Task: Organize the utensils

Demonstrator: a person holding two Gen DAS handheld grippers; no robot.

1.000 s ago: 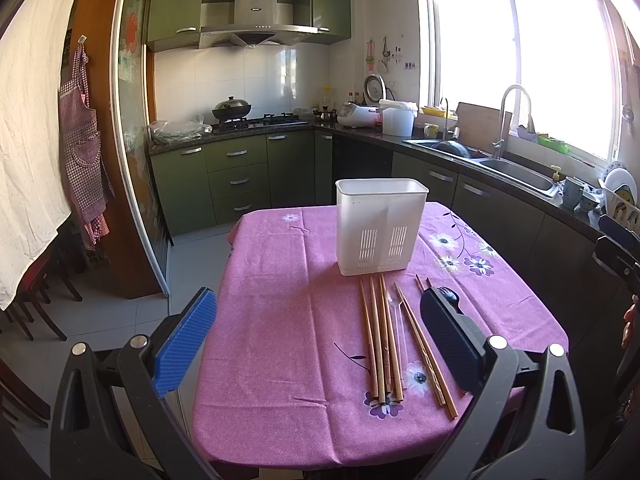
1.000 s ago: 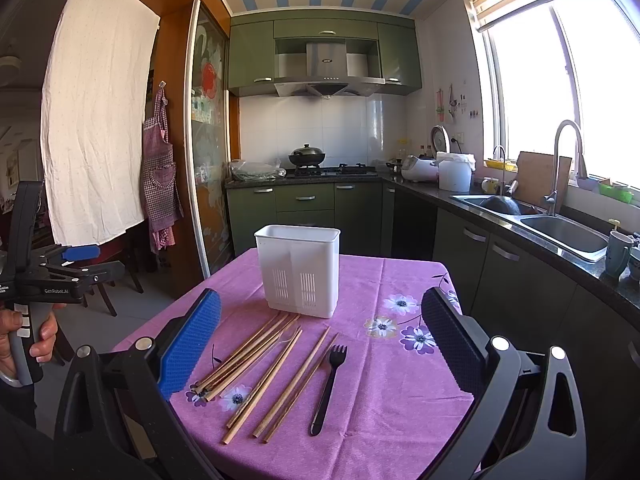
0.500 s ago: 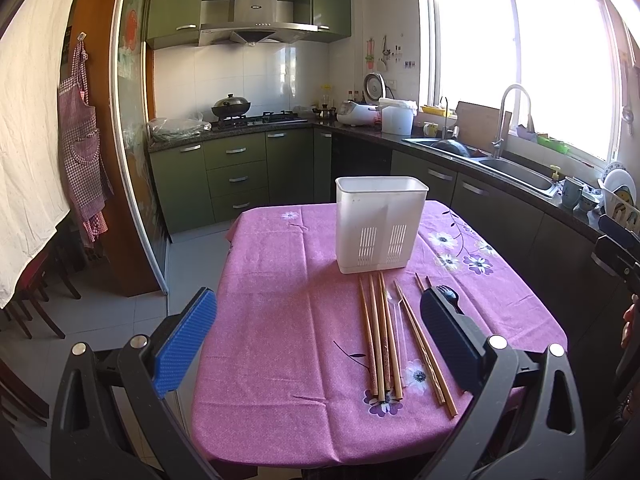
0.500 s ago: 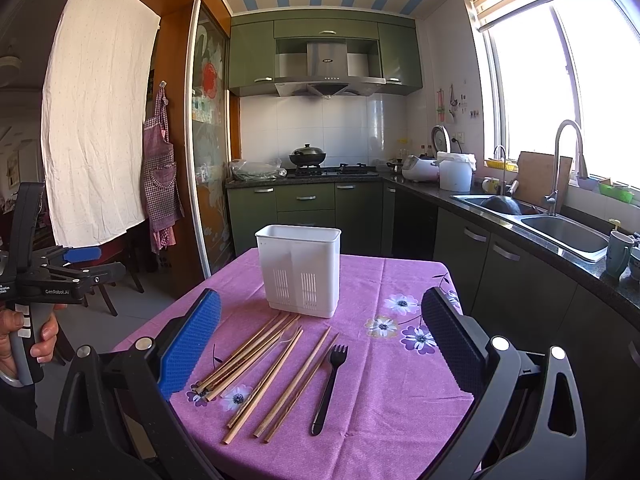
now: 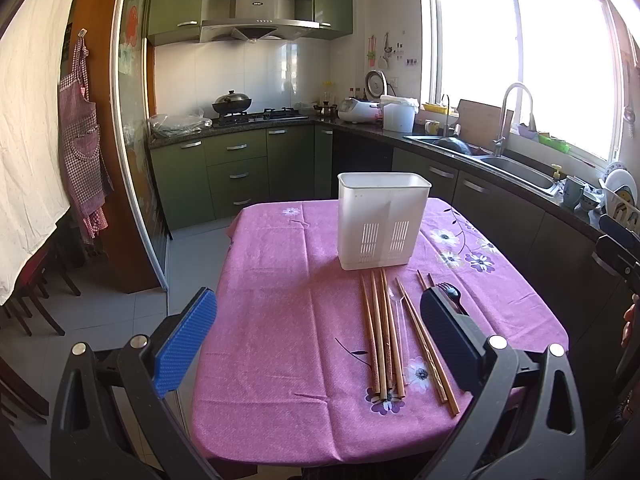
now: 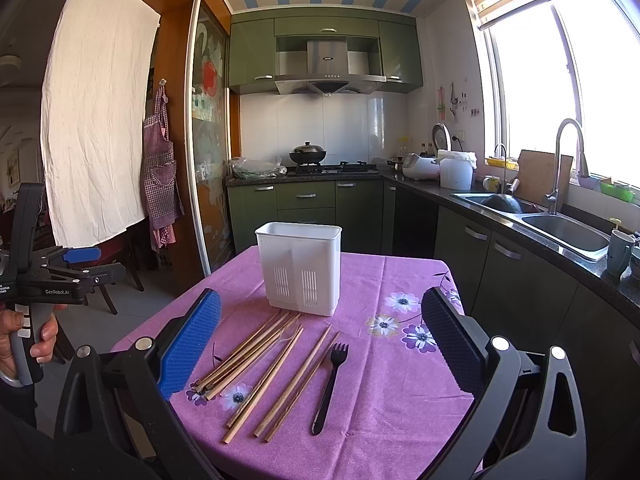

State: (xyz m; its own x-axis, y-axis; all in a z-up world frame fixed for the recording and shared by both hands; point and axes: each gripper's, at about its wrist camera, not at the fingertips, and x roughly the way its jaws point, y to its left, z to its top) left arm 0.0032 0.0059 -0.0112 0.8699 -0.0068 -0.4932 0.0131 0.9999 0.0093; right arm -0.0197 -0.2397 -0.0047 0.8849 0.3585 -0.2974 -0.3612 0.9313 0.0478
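A white slotted utensil holder [image 5: 382, 222] [image 6: 300, 268] stands upright on the table with the purple flowered cloth [image 5: 280, 300] [image 6: 392, 380]. Several wooden chopsticks [image 5: 382, 332] [image 6: 256, 356] lie in front of it, with a clear plastic spoon [image 5: 400, 320] among them. A black plastic fork [image 6: 330, 384] lies to their right; in the left wrist view only its head [image 5: 448, 291] shows behind a finger. My left gripper [image 5: 320, 336] is open and empty above the table's near edge. My right gripper [image 6: 320, 344] is open and empty over the utensils.
The left gripper also shows at the left edge of the right wrist view [image 6: 48, 276], held in a hand. Green kitchen cabinets [image 6: 308, 204], a stove with a wok [image 6: 308, 154] and a sink [image 6: 560, 228] line the far and right walls. Chairs [image 5: 28, 296] stand at left.
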